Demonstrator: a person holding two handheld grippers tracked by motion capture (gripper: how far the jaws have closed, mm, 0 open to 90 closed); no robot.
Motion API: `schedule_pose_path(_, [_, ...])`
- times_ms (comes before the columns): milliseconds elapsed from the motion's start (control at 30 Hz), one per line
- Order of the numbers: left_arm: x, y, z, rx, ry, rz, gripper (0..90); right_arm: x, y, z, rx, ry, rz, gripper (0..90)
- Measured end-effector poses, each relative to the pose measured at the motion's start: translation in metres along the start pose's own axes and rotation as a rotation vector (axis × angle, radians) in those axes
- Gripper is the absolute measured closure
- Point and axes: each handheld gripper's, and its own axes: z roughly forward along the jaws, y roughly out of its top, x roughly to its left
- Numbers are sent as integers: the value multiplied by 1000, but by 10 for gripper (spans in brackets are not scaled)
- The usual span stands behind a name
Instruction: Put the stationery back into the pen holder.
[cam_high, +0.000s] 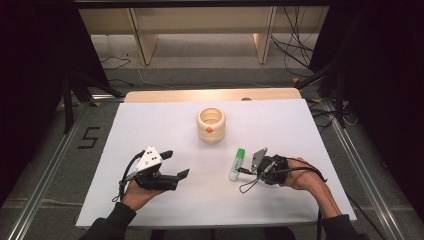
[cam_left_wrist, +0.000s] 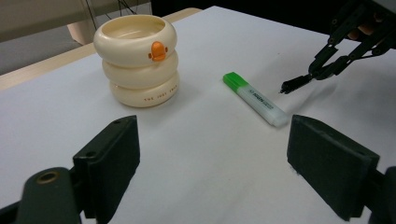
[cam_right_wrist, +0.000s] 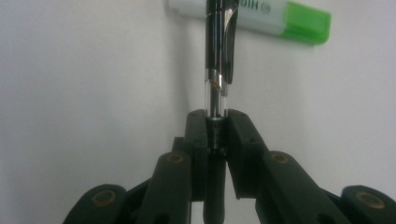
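Pen clamped in right gripper, tip beside highlighter; left gripper wide.

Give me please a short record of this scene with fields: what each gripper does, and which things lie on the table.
right gripper: shut on a black pen, clip end pointing away
left gripper: open, holding nothing
highlighter: lies flat on the white table, green cap on, just beyond the pen
cream holder: upright, three stacked rings, orange beak on front
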Motion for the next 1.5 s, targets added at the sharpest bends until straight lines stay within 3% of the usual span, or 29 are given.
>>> schedule_pose_path(233, [0,0,2,20,-1,-6,165,14,13,-10,-73,-85,-91,794])
schedule_pose_path(600, [1,0,2,32,7,-7,165,28,28,-13,-185,-276,-160,794])
schedule_pose_path(700, [1,0,2,32,12,-10,165,34,31,-12,-195,-327,-185,794])
schedule_pose_path(867, [3,1,2,37,18,-12,165,43,36,-11,-201,-461,-287,794])
schedule_pose_path(933, [2,1,2,40,18,-8,165,47,38,-10,-206,-499,-305,794])
schedule_pose_path(1067, [3,1,2,40,21,-13,165,59,42,-5,-178,-605,-385,794])
schedule_pose_path(1200, [5,1,3,47,25,-16,166,64,45,-1,-182,-673,-448,794])
schedule_pose_path(1267, [6,3,3,49,15,-23,167,67,46,0,-190,-703,-485,795])
schedule_pose_path(1367, [7,9,3,55,-39,-52,169,69,46,3,-194,-727,-506,795])
schedule_pose_path(1500, [2,18,8,106,-66,-28,170,74,46,5,-178,-774,-554,795])
